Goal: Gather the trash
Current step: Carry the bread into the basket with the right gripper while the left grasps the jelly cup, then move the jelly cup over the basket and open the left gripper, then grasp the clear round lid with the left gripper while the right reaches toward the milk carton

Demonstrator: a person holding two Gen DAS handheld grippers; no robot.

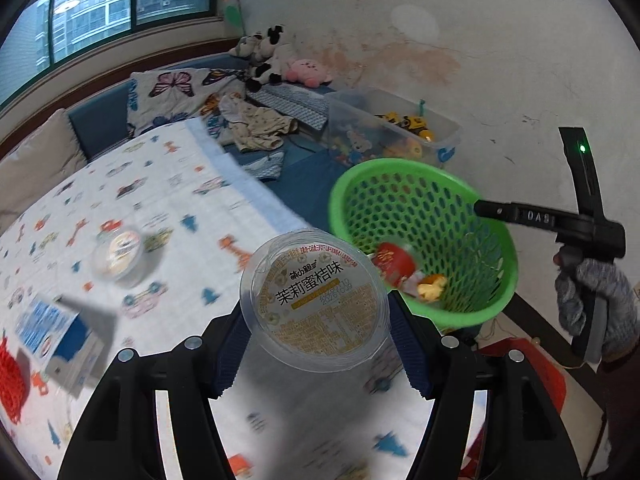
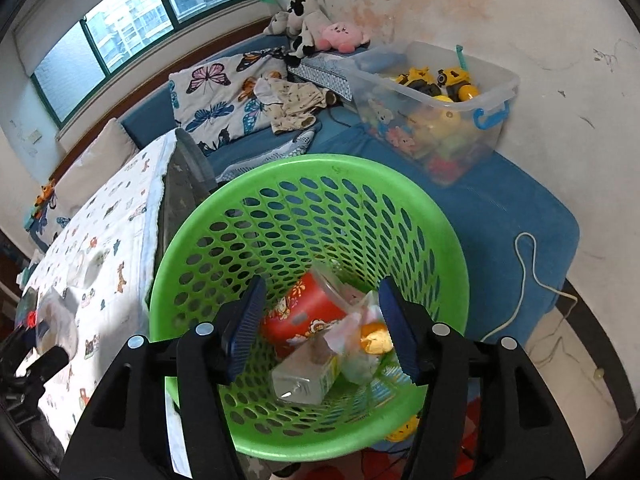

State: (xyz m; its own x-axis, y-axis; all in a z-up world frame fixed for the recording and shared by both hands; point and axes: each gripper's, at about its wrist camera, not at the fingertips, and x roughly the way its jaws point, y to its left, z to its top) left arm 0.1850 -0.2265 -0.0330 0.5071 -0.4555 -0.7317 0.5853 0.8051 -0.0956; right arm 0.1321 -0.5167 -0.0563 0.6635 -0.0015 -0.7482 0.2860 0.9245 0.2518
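Carry the cup (image 1: 316,300) across to the basket (image 1: 400,208) and let go only once well inside the rim.

Pinched now in the left gripper (image 1: 320,340), blue pads pressed on both sides of the clear wall, label facing the camera; hanging above the edge of the table (image 1: 160,184), just left of the basket and not yet over it. Seems a light, thin-walled thing, so squeeze no harder than needed: likely to buckle or pop out sideways otherwise.

Move right and slightly forward, lifting enough to clear the near rim rather than knocking it. Cannot tell how firmly the basket is supported, so treat it as easy to tip. Aim for the open middle, above the red can (image 2: 304,312) and the wrappers already lying at the bottom. Tilt the cup down before releasing, so as to drop it in rather than bounce it off the mesh wall.

Mind the right gripper (image 2: 320,292): spread wide above the basket mouth, gripping nothing, one finger reaching over the far rim in the left view; cannot tell whether touching. Draw it back a little, or come in beside it, to avoid a clash.

Open the left pads fully, then pull straight back. Afterwards, go for the second cup (image 1: 118,254) and the carton (image 1: 60,340) left on the table.
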